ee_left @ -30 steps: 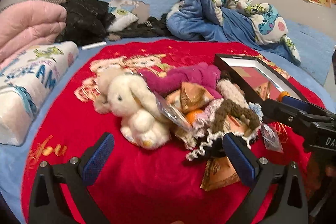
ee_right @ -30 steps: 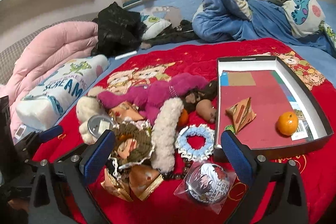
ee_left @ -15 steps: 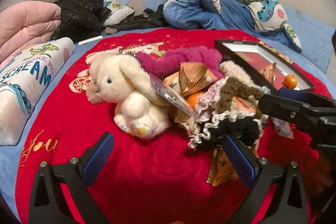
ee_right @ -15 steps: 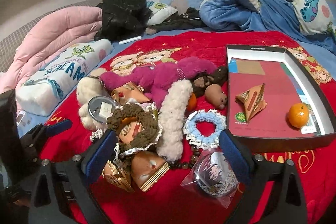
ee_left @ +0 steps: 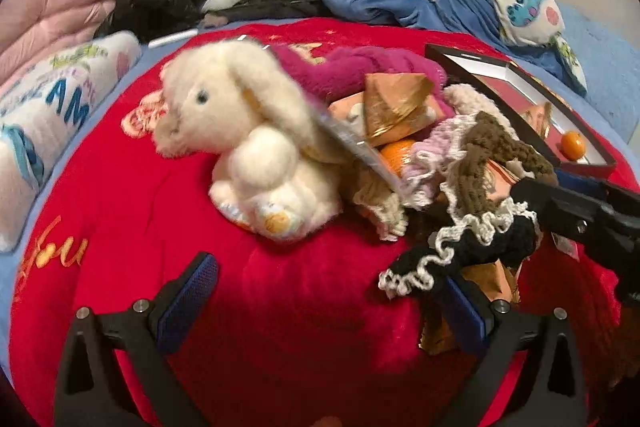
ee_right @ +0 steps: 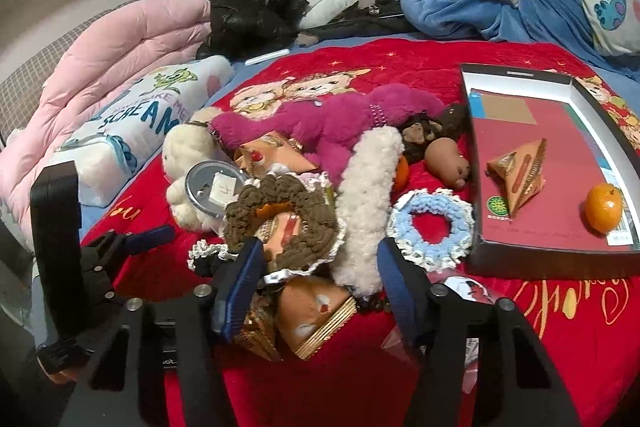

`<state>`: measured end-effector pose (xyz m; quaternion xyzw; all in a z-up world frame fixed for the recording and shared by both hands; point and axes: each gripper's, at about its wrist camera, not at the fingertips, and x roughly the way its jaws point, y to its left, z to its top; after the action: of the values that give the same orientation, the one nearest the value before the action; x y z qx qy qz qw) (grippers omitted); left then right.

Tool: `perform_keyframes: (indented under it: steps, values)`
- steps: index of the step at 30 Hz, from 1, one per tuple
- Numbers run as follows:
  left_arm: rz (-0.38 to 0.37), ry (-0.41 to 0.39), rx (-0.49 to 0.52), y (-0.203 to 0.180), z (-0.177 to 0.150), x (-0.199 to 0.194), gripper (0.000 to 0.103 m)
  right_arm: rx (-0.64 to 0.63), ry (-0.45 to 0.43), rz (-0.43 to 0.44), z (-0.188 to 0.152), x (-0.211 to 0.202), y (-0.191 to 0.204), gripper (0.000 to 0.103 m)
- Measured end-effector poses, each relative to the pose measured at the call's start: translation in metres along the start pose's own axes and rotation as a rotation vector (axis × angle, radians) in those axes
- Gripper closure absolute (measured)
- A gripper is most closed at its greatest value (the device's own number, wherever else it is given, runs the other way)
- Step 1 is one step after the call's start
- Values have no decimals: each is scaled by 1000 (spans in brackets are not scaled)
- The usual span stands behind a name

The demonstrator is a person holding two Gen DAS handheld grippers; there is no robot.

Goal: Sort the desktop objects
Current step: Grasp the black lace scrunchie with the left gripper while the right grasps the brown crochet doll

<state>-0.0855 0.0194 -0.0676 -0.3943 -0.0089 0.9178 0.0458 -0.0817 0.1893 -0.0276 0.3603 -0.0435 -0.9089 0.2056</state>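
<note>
Right wrist view | my right gripper (ee_right: 318, 281) closing around the packet (ee_right: 314, 311), no contact yet | light, crinkly, pinch its flat faces | left gripper (ee_left: 328, 305) spread, empty

Pink quilt (ee_right: 120, 55), blue blanket (ee_right: 460, 3)

Your left hand-held gripper (ee_left: 328, 303) and right hand-held gripper (ee_right: 320, 279) share one build: black angular frames, silver screws, blue ribbed pads (ee_left: 188, 301).
</note>
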Motion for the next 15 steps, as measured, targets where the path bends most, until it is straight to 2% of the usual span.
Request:
perform_keyframes:
  steps: [3,10,11,13,15]
  values:
    - [-29,10,-37,6,-1,3,0,-2,-4,3,-1,0,0,46]
    - [8,26,9,-5,-1,7,0,16,1,11,0,1,-2,49]
    - [6,35,9,-4,-1,8,0,10,-5,11,0,0,-1,50]
    - [11,42,18,-5,-1,11,0,-18,-34,8,-1,-2,3,62]
    - [14,50,35,-8,0,13,0,-32,-46,3,-2,-3,5,64]
